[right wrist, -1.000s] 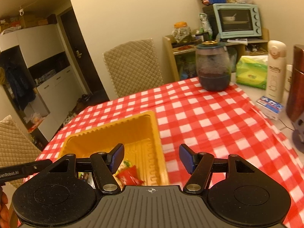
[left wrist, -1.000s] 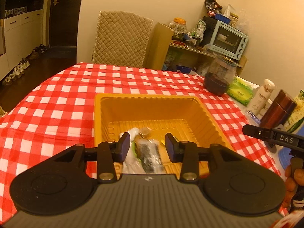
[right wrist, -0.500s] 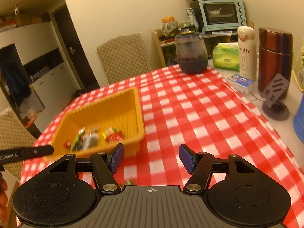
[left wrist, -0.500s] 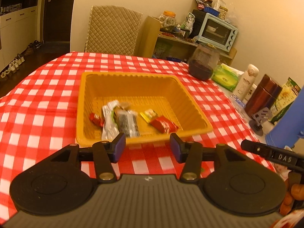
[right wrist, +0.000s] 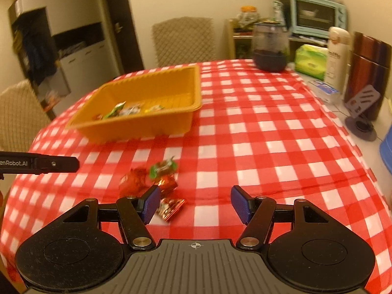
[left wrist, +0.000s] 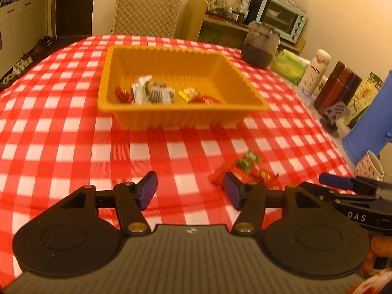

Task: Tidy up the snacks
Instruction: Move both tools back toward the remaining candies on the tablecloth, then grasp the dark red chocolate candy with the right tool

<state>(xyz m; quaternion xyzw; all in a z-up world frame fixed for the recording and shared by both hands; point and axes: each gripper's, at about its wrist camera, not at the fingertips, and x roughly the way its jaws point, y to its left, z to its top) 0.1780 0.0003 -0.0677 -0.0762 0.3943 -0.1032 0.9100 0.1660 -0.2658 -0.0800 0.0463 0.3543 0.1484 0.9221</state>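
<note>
Through the left wrist camera, the left claw [left wrist: 191, 191] had pulled back from over the ribbed orange plastic basket [left wrist: 181, 115], where it hung a second earlier, toward the near edge of the counter [left wrist: 61, 147], which was covered in a red-and-white checked cloth. Its blue-padded jaws were opening, with only bare cloth between them. The rectangular basket sat toward the far middle of the counter and held a loose row of wrapped snacks [left wrist: 156, 93]: a small red one, a white-and-green one, a clear packet with dark print, a yellow one and a red one. A small heap of loose red and green crinkly foil-wrapped candies [left wrist: 247, 169] lay on the cloth just beyond the claw's right finger, nearer the right edge; a second ago it was out of sight. Along the right edge stood a dark glass jar [left wrist: 261, 46], a white bottle [left wrist: 314, 71], a glossy brown metal flask [left wrist: 336, 88] and a blue plastic jug [left wrist: 370, 122].

Through the right wrist camera, the right claw [right wrist: 196, 204] had likewise drawn away from the basket [right wrist: 137, 127], now at the far left of the counter [right wrist: 269, 134], its contents blurred. Its jaws stood apart at the same width as before, holding nothing. The loose candies [right wrist: 152, 178] lay just past its left finger, one shiny red wrapper partly hidden behind the pad. The left claw's black tip [right wrist: 49, 164] reached in from the left edge.
</note>
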